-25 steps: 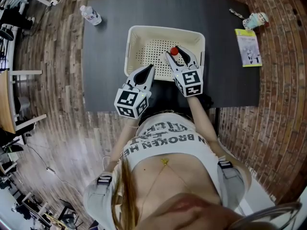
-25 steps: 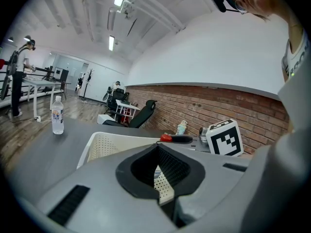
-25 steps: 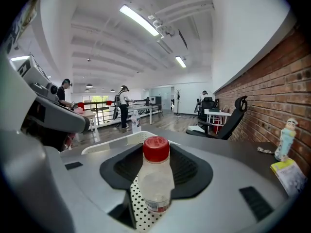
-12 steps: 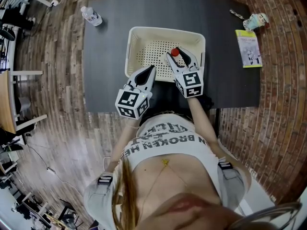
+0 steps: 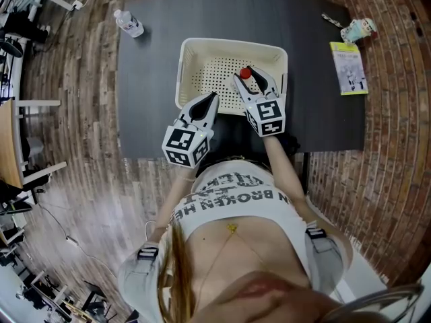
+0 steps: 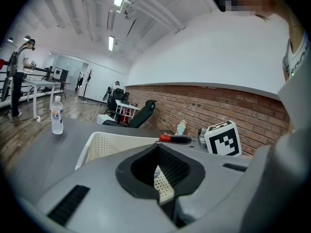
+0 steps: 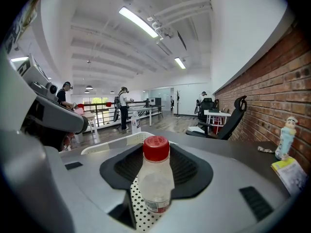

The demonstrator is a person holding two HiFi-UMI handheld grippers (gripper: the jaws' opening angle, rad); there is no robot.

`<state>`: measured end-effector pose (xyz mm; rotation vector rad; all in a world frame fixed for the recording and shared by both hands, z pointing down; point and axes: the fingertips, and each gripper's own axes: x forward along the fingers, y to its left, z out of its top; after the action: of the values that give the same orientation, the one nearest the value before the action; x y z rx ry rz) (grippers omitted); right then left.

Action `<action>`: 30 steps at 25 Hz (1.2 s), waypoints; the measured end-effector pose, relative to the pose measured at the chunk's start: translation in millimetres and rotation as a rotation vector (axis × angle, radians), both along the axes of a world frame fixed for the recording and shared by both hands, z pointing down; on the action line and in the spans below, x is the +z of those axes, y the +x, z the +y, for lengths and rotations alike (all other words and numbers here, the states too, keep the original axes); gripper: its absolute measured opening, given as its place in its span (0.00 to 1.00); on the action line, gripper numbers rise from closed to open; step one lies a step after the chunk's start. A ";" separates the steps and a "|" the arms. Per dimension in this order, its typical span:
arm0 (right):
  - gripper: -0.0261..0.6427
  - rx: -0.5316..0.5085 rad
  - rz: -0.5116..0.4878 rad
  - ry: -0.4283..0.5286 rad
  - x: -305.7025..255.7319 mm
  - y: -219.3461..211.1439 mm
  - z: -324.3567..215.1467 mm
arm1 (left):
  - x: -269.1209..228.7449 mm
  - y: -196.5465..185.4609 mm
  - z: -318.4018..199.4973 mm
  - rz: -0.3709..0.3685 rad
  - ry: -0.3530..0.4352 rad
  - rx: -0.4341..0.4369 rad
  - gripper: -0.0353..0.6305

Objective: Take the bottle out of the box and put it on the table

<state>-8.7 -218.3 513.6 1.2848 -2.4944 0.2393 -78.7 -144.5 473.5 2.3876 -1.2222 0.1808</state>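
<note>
A clear bottle with a red cap [image 5: 245, 73] stands upright inside the cream perforated basket [image 5: 229, 42], towards its right side. My right gripper [image 5: 249, 75] is shut on the bottle [image 7: 156, 178], with its black pads against both sides. The jaws hide the bottle's base, so I cannot tell if it rests on the basket floor. My left gripper [image 5: 213, 96] is shut and holds nothing; it hovers at the basket's front rim, left of the right gripper. In the left gripper view the red cap [image 6: 165, 138] shows above the basket wall [image 6: 104, 147].
The basket sits on a dark table [image 5: 148, 59]. A water bottle [image 5: 126, 21] stands at the table's far left corner. A booklet [image 5: 348, 66] and a small figurine [image 5: 357, 27] lie at the right end. People stand far off in the room.
</note>
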 end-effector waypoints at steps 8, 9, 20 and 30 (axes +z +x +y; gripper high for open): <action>0.29 -0.015 -0.003 0.005 -1.2 -2.3 0.2 | -1.7 3.3 3.8 -0.002 0.007 0.007 0.06; 0.28 -0.018 -0.007 0.006 -1.7 -2.1 0.8 | -2.4 3.2 4.4 0.000 0.010 0.005 0.06; 0.28 -0.069 -0.045 0.020 -38.7 -0.5 3.6 | -5.2 -2.3 10.8 0.002 0.018 -0.014 0.06; 0.28 -0.140 -0.064 0.073 -100.6 -7.2 9.8 | -4.4 0.3 15.9 0.003 0.021 -0.010 0.06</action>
<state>-15.9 -208.5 413.0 1.1398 -2.6562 0.1592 -78.3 -128.6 469.1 2.3984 -1.2398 0.1627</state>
